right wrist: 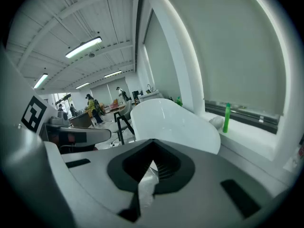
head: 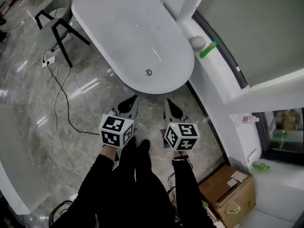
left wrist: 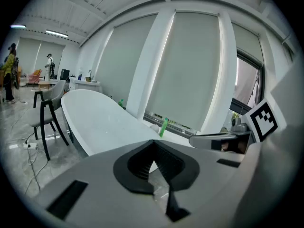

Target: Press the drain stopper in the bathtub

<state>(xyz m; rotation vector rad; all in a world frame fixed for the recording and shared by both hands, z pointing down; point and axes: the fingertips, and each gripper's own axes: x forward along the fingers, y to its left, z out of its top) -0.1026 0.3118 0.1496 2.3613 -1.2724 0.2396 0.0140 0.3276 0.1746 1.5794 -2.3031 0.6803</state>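
In the head view the white oval bathtub (head: 104, 18) runs from the top left toward the middle. Its round metal drain stopper (head: 148, 72) sits on the tub floor near the end closest to me. Both grippers hover over the marble floor short of the tub's rim. The left gripper (head: 128, 102) and the right gripper (head: 171, 105) each have jaws shut to a point with nothing between them. The tub's outer wall (left wrist: 95, 120) shows ahead of the left gripper (left wrist: 154, 145), and the tub (right wrist: 166, 122) also lies beyond the right gripper (right wrist: 153, 145). Neither gripper view shows the stopper.
A green bottle (head: 209, 48) and a white lump (head: 197, 42) rest on the window ledge right of the tub. A black-legged chair (head: 59, 25) and a power strip with cable (head: 49, 60) are at left. A cardboard box (head: 228, 194) stands at lower right. People stand far across the room.
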